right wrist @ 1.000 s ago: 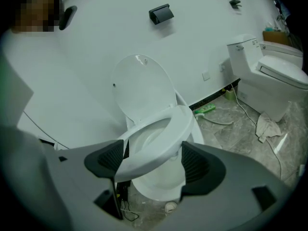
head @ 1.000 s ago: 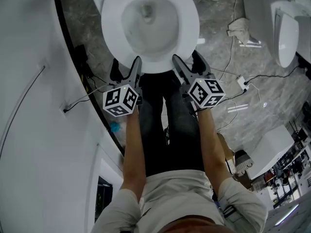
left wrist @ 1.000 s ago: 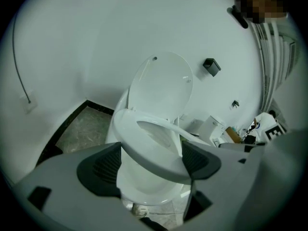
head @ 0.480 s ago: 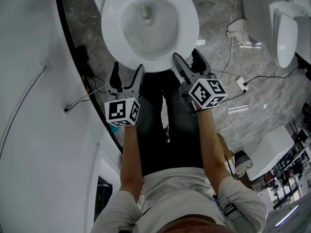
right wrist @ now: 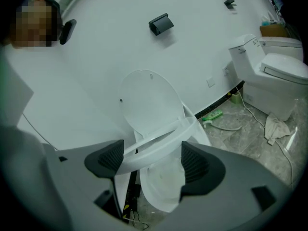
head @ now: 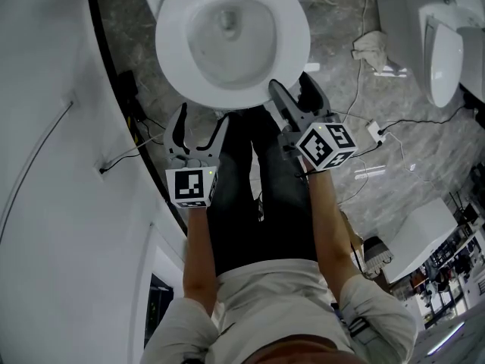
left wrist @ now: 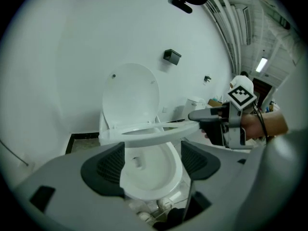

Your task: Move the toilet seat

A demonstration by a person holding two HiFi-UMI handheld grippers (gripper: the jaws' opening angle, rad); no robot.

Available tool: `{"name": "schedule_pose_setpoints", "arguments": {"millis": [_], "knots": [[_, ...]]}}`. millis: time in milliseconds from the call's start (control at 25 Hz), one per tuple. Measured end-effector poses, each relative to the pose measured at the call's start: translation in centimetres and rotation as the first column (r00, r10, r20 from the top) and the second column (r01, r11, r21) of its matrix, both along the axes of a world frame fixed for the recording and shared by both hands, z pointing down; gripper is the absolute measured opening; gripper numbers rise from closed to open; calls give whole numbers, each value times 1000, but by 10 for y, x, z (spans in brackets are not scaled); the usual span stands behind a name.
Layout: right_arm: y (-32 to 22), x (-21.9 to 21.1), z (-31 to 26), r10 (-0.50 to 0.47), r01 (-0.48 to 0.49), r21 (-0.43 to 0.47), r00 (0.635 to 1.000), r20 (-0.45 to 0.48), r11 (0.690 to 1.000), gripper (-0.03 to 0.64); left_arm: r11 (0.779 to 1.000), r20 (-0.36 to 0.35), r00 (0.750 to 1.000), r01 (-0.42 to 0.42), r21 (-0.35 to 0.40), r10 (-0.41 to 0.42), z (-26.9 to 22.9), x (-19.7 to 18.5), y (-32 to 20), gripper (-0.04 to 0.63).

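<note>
The white toilet seat (head: pixel 173 59) rings the bowl (head: pixel 227 36) at the top of the head view. In the left gripper view the seat (left wrist: pixel 154 133) hangs part raised over the bowl (left wrist: pixel 149 174), below the upright lid (left wrist: pixel 130 95). My right gripper (head: pixel 290 88) is at the seat's front right edge, and one of its fingers (left wrist: pixel 195 115) touches the rim there. In the right gripper view the seat (right wrist: pixel 159 144) slants across the wide gap of the right gripper (right wrist: pixel 149 160). My left gripper (head: pixel 201 118) is open, back from the seat, with nothing in it.
A second toilet (head: pixel 447 51) stands at the right. A rag (head: pixel 371 48), cables and a power strip (head: pixel 377 131) lie on the grey stone floor. A white wall (head: pixel 45 127) runs close on the left. The person's legs stand right before the bowl.
My left gripper has drawn back from the seat's front edge toward the person and slightly left. The right gripper has stayed at the seat's front right edge.
</note>
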State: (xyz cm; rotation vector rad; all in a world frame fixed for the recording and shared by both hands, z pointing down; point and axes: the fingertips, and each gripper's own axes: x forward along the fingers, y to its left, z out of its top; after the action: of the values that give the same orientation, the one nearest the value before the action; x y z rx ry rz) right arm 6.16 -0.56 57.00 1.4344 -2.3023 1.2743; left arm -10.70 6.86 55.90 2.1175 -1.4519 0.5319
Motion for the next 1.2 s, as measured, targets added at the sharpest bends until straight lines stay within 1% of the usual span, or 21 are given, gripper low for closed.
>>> {"name": "schedule_pose_setpoints", "arguments": {"millis": [120, 280, 400, 600, 880, 1000, 1200], "knots": [[-5, -1, -8, 8, -8, 10, 1000, 20, 1000, 394, 1000, 44, 999, -20, 3, 20, 0, 1, -3, 387], [-12, 0, -16, 17, -17, 16, 999, 37, 1000, 394, 1000, 88, 996, -14, 26, 12, -8, -2, -18, 387], [-16, 0, -23, 27, -29, 22, 998, 50, 999, 394, 999, 80, 997, 1, 44, -5, -13, -5, -28, 387], [-24, -4, -33, 38, -41, 32, 996, 81, 999, 394, 996, 50, 997, 54, 69, -58, -25, -13, -40, 371], [-33, -1, -40, 50, -53, 24, 994, 95, 998, 396, 996, 37, 997, 66, 53, -68, -33, -12, -50, 368], [-33, -1, -45, 37, -39, 45, 998, 59, 998, 394, 996, 36, 997, 68, 50, -70, -35, -12, -52, 368], [-27, -4, -63, -64, 68, 122, 997, -38, 990, 394, 996, 28, 997, 77, 51, -78, -40, -14, -58, 368]]}}
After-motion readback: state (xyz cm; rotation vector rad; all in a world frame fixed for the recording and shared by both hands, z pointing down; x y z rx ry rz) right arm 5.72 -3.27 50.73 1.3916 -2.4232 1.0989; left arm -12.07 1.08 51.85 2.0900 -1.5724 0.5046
